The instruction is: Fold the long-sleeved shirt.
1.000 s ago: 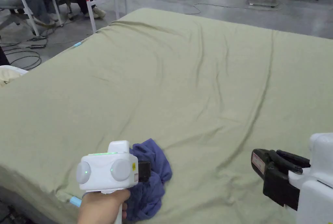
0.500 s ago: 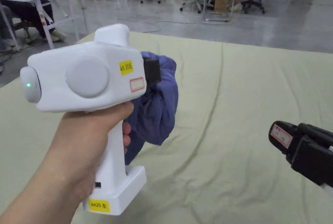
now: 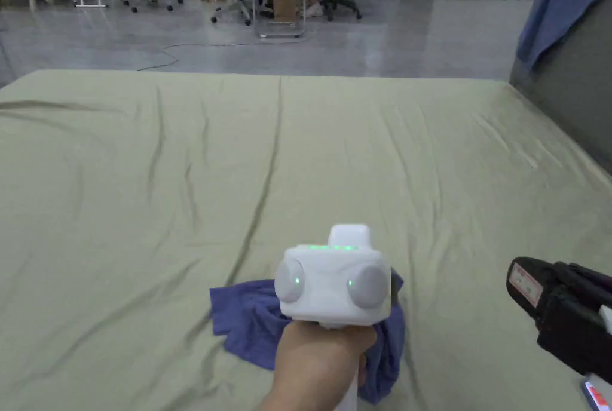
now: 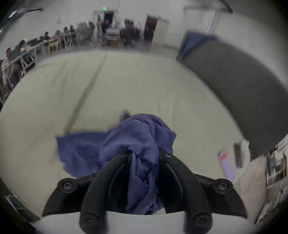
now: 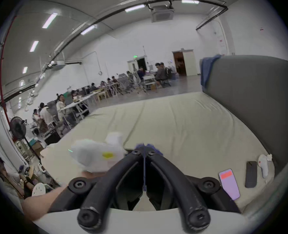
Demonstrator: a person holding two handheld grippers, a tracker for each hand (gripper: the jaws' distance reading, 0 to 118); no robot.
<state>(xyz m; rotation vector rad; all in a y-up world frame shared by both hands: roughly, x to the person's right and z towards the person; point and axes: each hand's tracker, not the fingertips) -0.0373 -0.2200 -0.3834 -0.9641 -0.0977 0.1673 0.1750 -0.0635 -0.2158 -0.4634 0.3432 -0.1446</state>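
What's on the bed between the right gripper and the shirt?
Nothing: in the head view, only bare green sheet separates the right gripper from the purple shirt.

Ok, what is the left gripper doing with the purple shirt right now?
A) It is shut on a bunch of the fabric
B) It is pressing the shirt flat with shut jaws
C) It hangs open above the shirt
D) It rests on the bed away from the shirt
A: in the left gripper view, the left gripper has both jaws clamped on a bunch of the purple shirt, which trails onto the bed sheet.

Left gripper [image 4: 145, 155] clamps bunched cloth; right gripper [image 5: 144, 152] has jaws pressed together.
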